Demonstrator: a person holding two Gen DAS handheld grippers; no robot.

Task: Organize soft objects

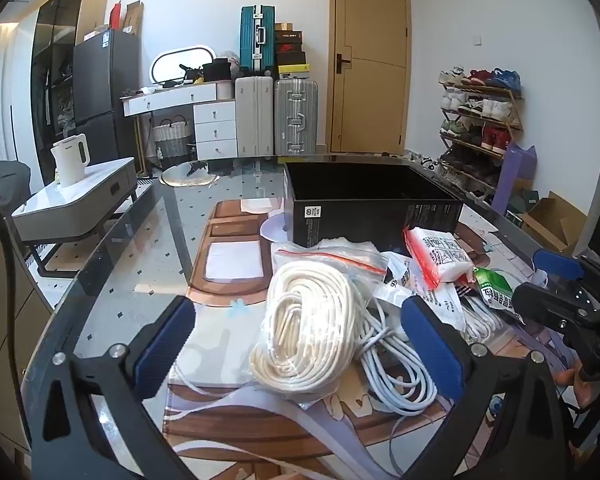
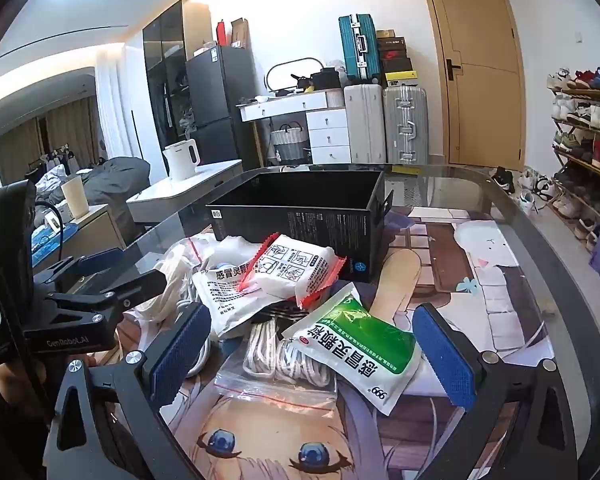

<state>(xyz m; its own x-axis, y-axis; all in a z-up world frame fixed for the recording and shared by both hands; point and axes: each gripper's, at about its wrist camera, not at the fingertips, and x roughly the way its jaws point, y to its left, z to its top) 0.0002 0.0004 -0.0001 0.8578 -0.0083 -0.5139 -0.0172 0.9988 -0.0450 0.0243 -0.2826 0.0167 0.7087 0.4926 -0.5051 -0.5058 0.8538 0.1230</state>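
Note:
A pile of soft things lies on the glass table before an open black box (image 1: 374, 208) (image 2: 300, 216). A bagged coil of white rope (image 1: 312, 320) lies between the fingers of my open left gripper (image 1: 300, 344), with a loose white cable (image 1: 396, 364) beside it. A red-edged white packet (image 1: 440, 258) (image 2: 296, 268), a white medicine pouch (image 2: 224, 296) and a green-white pouch (image 1: 494, 286) (image 2: 356, 344) lie further right. My right gripper (image 2: 312, 344) is open around the green-white pouch, which rests on a zip bag of rope (image 2: 276, 364).
A printed mat (image 2: 480, 280) covers the table under the glass. A low side table with a white kettle (image 1: 72, 160) stands left. Suitcases (image 1: 276, 116), a door and a shoe rack (image 1: 480, 120) are behind. The other gripper shows at each view's edge.

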